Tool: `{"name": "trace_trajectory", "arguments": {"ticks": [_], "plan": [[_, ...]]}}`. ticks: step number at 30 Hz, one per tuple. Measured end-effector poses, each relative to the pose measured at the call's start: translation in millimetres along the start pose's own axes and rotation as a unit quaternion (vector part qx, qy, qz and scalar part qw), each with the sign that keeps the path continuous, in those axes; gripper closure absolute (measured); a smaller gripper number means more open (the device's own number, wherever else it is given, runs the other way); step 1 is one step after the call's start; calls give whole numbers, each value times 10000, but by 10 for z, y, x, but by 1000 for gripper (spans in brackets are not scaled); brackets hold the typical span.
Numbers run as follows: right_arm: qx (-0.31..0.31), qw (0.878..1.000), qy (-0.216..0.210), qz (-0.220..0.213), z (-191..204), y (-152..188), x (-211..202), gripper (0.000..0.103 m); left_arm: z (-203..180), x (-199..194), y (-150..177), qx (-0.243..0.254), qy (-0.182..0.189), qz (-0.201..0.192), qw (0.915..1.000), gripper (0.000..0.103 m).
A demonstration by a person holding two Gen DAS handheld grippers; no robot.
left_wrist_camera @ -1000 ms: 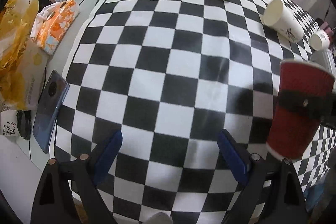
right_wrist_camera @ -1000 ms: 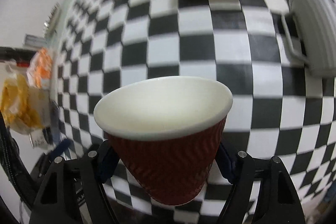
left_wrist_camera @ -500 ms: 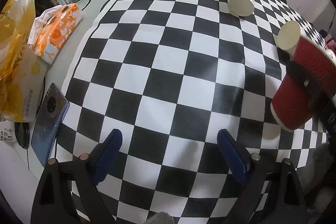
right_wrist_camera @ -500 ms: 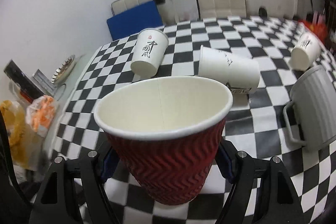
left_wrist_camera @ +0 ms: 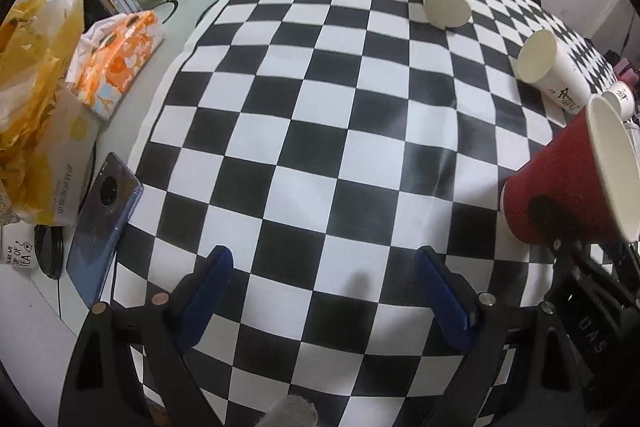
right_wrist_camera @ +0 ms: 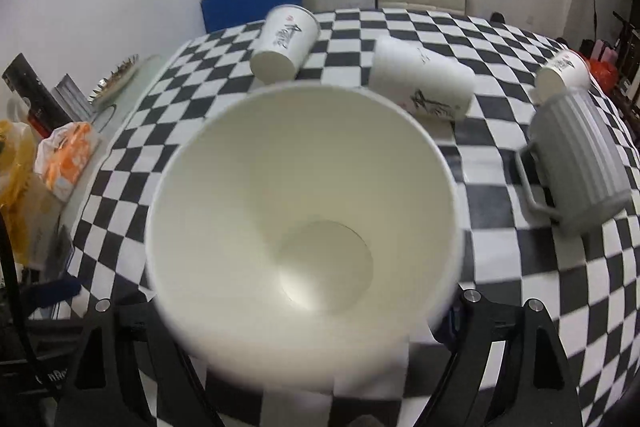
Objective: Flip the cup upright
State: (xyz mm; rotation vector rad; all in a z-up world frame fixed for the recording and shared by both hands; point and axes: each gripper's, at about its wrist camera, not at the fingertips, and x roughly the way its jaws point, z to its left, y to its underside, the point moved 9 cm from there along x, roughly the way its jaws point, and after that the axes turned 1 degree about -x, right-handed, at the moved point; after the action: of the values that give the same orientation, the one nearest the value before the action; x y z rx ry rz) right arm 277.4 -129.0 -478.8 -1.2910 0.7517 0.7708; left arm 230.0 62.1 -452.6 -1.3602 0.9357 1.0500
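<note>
My right gripper is shut on a red ribbed paper cup with a white inside. It holds the cup above the checkered tablecloth, mouth tilted up and away, so the right wrist view looks straight into it. In the left wrist view the cup is at the right edge, base pointing down-left. My left gripper is open and empty over the cloth's near part, well left of the cup.
Three white printed paper cups lie on their sides farther back: one, another, a third. A grey ribbed mug lies at right. A phone, tissue pack and yellow bags sit left of the cloth.
The red cup has turned in my right gripper from mouth-down through sideways to mouth-up, tilting toward the camera. The left gripper has hardly moved and stays open.
</note>
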Motion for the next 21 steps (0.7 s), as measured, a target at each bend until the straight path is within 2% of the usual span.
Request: {"name": "trace_trajectory", "arguments": {"ticks": [5,8,10,13,21], "plan": [[-32,9998,199,45,-69,126,-177,14,58,-160,-1,48,-174,-329,9993,11],[-7,9993,345,105,-159,217,-317,14,24,-244,13,96,-142,-422,9990,10],[63,9992,381,130,-220,277,-432,13,22,-312,48,141,-219,-465,9986,5],[126,9988,441,157,-283,352,-603,13,-26,-413,54,199,-292,-622,9974,4],[410,9951,877,198,-532,378,-1164,13,-198,-802,169,327,-177,-824,9959,3]]}}
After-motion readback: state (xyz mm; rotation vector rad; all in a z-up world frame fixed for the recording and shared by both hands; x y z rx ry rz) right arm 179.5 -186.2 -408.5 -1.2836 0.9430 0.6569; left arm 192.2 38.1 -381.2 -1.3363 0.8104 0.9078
